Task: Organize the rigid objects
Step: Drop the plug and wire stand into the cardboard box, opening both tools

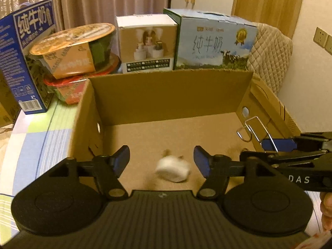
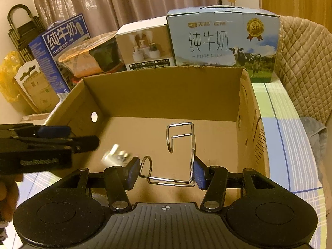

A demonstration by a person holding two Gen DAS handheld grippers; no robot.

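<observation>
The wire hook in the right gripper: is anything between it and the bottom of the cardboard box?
Nothing visible. The wire hook, held by the right gripper, hangs over bare floor of the cardboard box. The blurred white thing is off to its left, below the left gripper.

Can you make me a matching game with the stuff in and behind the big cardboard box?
Things:
1. wire hook
2. small white object
3. noodle bowls
4. light blue milk carton

Places:
A. stacked behind the box, left side
B. between the right gripper pads
C. blurred, over the box floor
D. standing behind the box, right side

Pairs: 1-B, 2-C, 3-A, 4-D
</observation>
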